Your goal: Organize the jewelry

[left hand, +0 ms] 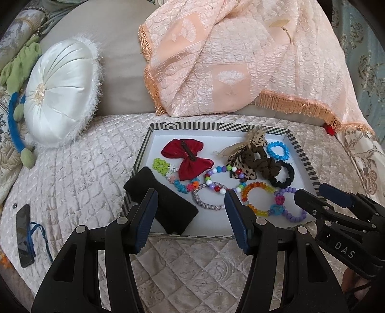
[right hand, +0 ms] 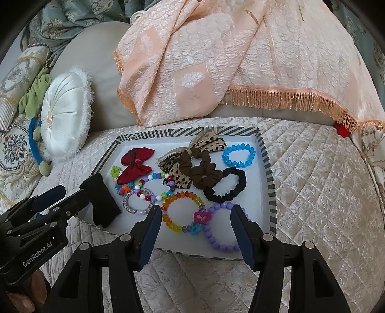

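My left gripper [left hand: 190, 199] and right gripper [right hand: 196, 215] hang side by side, angled down over the striped tray [right hand: 267, 168] of bracelets, both open and empty.

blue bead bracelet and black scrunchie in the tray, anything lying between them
Nothing: in the right wrist view only bare white tray floor separates the blue bead bracelet from the black scrunchie.

— What are you working on top of?
— You have a cream quilted bedspread [left hand: 72, 183] under you, with a peach fringed throw [left hand: 231, 62] draped behind.
— And to your left?
— A round white satin cushion [left hand: 60, 96], with blue-green damask curtains [right hand: 79, 14] beyond it in soft daylight.
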{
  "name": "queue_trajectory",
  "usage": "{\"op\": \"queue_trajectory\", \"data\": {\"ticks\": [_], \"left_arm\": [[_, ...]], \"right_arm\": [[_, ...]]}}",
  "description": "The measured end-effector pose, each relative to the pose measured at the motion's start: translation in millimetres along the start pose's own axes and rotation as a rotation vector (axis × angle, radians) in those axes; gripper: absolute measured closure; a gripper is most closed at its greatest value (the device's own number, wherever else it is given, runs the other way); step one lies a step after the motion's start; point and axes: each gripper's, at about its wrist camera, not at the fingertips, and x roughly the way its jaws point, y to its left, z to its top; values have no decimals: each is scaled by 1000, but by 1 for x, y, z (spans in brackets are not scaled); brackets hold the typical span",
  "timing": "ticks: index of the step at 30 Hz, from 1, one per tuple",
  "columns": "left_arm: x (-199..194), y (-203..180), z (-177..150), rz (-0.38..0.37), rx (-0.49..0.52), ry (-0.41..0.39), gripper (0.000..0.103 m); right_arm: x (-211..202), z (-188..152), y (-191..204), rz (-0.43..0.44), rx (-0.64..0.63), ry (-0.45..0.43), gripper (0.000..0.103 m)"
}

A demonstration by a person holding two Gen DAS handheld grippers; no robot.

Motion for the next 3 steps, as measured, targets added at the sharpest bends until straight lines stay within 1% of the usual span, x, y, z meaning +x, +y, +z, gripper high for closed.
{"op": "queue_trajectory", "data": {"ticks": [3], "left_arm": [[0, -1, 0, 4, 6, -3, 45]], "right_arm": [[0, -1, -4, 0, 10, 0, 46]]}}
